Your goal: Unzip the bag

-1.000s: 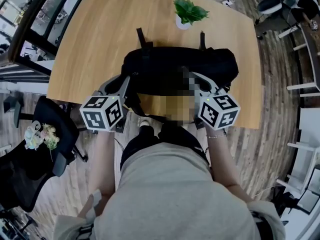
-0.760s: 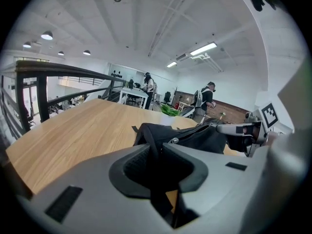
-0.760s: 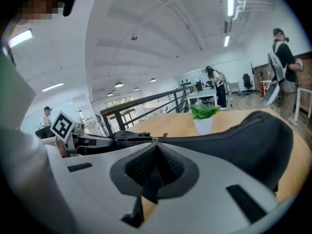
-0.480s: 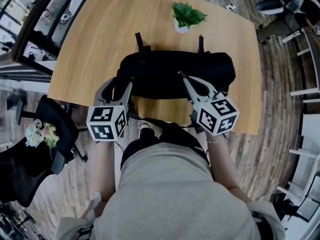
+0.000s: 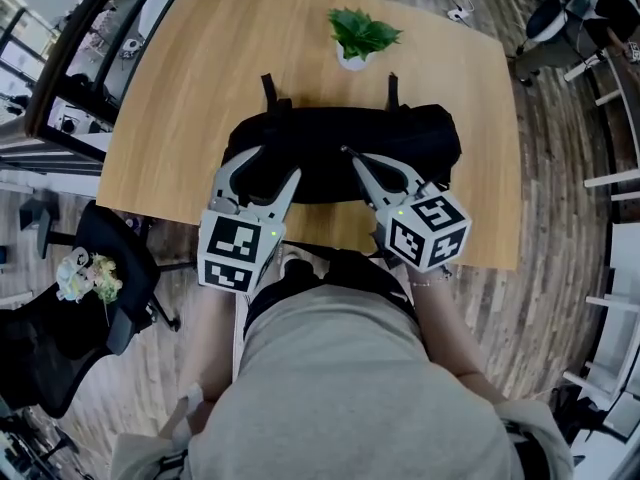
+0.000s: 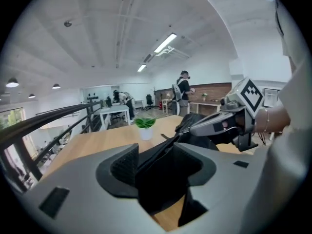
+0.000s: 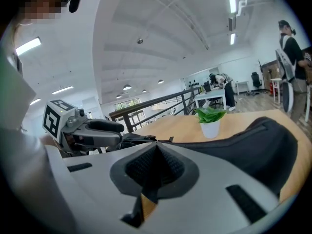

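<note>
Head view first: the black bag (image 5: pixel 400 143) lies across the near half of the surface (image 5: pixel 180 78), with a small potted plant (image 5: pixel 360 36) beyond it on the far side. My left tool (image 5: pixel 265 165) is over the bag's left end, jaws spread wide. My right tool (image 5: pixel 347 152) comes in from the near right with its tip on the top of the bag, around the middle.

Left gripper view now: the jaws are opening, and black bag fabric sits in the gap between them, but neither pad presses on it. Nothing is gripped on this side. Across the bag I can see my right tool's narrow tip reaching down to the bag's top edge.

Right gripper view: the jaws are pressed together to a point, right against the dark fabric. I cannot tell from here whether a zipper pull is pinched between them. The bag bulges away to the right.

My read is that I'm at the set-up, not the pull, and I see no opened gap in the bag. Next, I'd want the left tool clamping fabric beside the zipper to brace the bag. The right tool needs a sure hold on the pull before it drags along the zipper line.
</note>
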`<state>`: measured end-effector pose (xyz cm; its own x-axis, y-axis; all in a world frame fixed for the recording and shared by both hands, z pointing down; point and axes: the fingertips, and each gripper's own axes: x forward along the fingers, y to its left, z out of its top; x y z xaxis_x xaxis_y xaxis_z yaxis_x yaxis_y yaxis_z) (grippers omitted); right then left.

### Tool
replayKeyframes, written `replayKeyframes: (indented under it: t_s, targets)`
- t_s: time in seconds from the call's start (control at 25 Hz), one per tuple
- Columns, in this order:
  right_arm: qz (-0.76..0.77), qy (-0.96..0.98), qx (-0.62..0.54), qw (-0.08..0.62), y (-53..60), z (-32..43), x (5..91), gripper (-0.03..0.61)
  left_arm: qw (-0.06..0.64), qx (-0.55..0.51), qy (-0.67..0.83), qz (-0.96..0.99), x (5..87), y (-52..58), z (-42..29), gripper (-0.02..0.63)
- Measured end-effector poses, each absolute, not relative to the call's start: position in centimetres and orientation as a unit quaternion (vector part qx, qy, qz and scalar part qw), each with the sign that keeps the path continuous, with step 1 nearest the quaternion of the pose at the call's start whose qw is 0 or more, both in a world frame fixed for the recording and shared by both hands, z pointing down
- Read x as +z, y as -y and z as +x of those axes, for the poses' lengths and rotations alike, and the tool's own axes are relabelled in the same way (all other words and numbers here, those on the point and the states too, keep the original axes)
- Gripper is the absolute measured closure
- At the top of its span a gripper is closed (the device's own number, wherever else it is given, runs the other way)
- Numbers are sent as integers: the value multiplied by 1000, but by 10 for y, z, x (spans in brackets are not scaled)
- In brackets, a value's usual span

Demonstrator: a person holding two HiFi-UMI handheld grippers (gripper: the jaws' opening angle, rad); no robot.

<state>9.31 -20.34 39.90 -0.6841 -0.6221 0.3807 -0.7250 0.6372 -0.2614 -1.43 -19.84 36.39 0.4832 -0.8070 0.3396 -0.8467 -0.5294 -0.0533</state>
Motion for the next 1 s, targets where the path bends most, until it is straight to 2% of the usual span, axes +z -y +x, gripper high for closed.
replayKeyframes:
  t_s: [0.2, 0.52, 0.6, 0.68, 0.8, 1.0]
  targets:
    - [370, 898, 211, 114, 207, 93, 395, 571, 6, 208, 418, 884, 364, 211, 35, 390]
    - [368, 898, 214, 109, 210, 92, 394, 571, -62, 303, 359, 880, 394, 224, 67, 392]
    - [368, 898, 214, 108, 210, 91, 394, 571, -81, 335, 358, 868, 403, 225, 68, 423]
    - [369, 898, 212, 112, 210, 91, 395, 571, -95, 353, 358, 859, 409, 226, 67, 491]
    - [372, 897, 205, 120, 212, 93, 395, 571, -96, 356, 352, 860, 411, 226, 70, 548]
    - [373, 896, 209, 118, 215, 93, 395, 570, -85, 348, 354, 864, 411, 227, 69, 577]
